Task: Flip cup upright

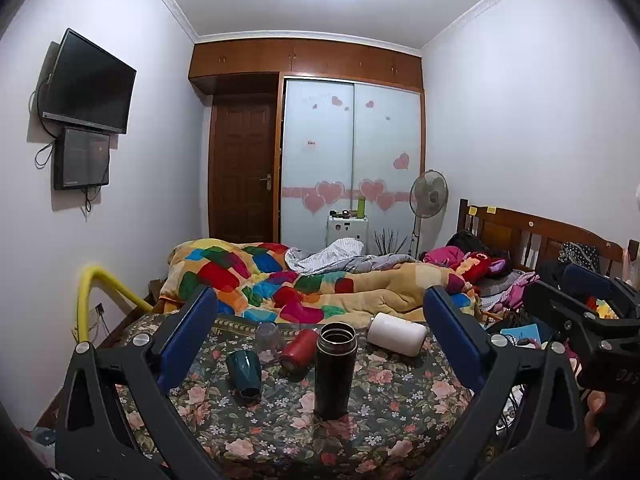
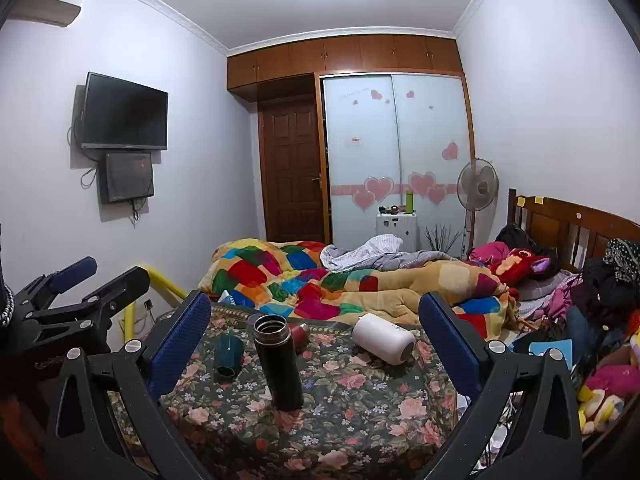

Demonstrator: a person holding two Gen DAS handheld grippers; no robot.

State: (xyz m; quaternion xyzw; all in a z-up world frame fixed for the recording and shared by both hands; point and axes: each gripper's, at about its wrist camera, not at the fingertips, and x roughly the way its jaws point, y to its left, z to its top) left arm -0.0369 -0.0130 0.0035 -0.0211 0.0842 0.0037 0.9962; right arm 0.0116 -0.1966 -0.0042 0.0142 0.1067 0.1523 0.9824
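On the floral cloth (image 1: 380,412) a black flask (image 1: 335,372) stands upright with its mouth open; it also shows in the right wrist view (image 2: 278,362). A white cup (image 1: 397,334) (image 2: 383,339) lies on its side behind it. A red cup (image 1: 298,349) (image 2: 300,336) lies on its side. A dark green cup (image 1: 245,372) (image 2: 228,354) stands upside down. A clear glass (image 1: 267,338) is behind it. My left gripper (image 1: 320,340) is open and empty, short of the flask. My right gripper (image 2: 316,340) is open and empty too.
A bed with a colourful quilt (image 1: 304,284) lies beyond the cloth. Clothes and toys (image 2: 600,320) pile up on the right. A yellow rail (image 1: 96,292) stands at the left. A fan (image 1: 428,196), wardrobe and door are at the back.
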